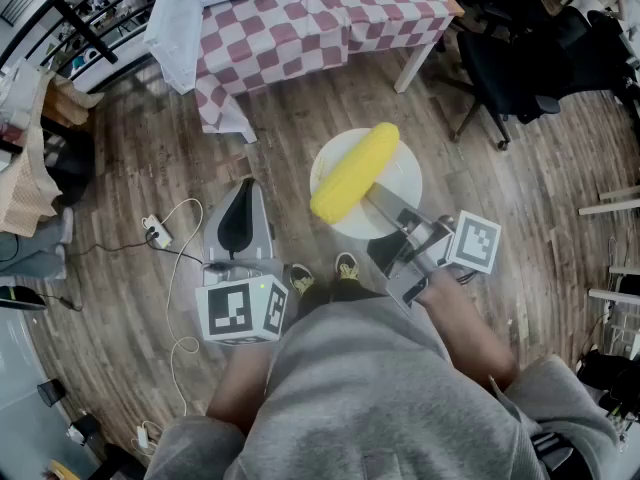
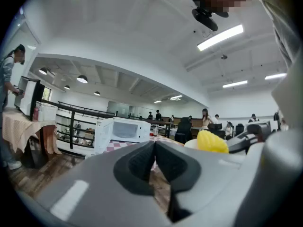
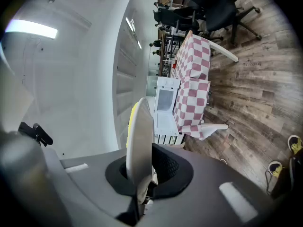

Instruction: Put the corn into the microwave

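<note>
A yellow corn cob (image 1: 355, 171) lies on a white plate (image 1: 400, 173) held out level above the wooden floor. My right gripper (image 1: 383, 203) is shut on the plate's near rim; in the right gripper view the plate (image 3: 140, 141) stands edge-on between the jaws, with a sliver of corn (image 3: 132, 122) behind it. My left gripper (image 1: 243, 186) hangs to the left of the plate, shut with nothing in it, its pads (image 2: 142, 162) touching. The white microwave (image 2: 120, 130) (image 3: 165, 98) stands ahead on the checked table (image 1: 330, 13) with its door closed. From the left gripper I see the corn (image 2: 211, 142) at the right.
A black office chair (image 1: 520, 68) stands to the right of the table. A power strip and white cables (image 1: 155, 230) lie on the floor at the left. Black railings and shelves (image 2: 71, 124) are beside the microwave, a person (image 2: 9, 74) stands far left, and others sit in the distance.
</note>
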Demonstrator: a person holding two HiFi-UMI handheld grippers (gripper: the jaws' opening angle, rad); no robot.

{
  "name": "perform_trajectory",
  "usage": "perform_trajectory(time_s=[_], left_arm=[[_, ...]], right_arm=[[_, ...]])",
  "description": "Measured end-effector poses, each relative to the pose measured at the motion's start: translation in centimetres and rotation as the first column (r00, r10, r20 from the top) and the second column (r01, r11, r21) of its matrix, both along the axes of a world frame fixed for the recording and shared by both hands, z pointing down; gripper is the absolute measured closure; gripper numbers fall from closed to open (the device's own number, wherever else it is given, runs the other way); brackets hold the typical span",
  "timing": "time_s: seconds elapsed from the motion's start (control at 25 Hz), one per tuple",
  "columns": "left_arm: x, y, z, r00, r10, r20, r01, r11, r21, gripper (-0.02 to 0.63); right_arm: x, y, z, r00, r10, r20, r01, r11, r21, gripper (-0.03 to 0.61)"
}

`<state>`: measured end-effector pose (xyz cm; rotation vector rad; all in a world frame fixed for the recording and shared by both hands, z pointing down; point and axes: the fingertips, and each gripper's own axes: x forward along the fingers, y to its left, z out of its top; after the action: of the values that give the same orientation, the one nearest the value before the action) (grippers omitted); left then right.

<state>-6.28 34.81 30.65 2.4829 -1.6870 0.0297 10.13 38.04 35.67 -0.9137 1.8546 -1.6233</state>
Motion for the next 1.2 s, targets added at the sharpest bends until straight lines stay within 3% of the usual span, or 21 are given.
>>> perform_trajectory(time_s=[0.52, 1.2], left_arm=[[-1.0, 0.0, -0.2, 0.999, 0.036, 0.006, -0.036, 0.999, -0.001, 0.604], [-6.5, -0.9, 0.0, 0.998, 0.058, -0.003, -0.058, 0.998, 0.006, 0.604]], right_arm=[[-1.0, -0.2, -0.5, 0.999, 0.031, 0.024, -0.031, 0.999, 0.010, 0.575], [-5.7, -1.4, -0.6, 0.998, 0.061, -0.008, -0.061, 0.998, 0.028, 0.575]])
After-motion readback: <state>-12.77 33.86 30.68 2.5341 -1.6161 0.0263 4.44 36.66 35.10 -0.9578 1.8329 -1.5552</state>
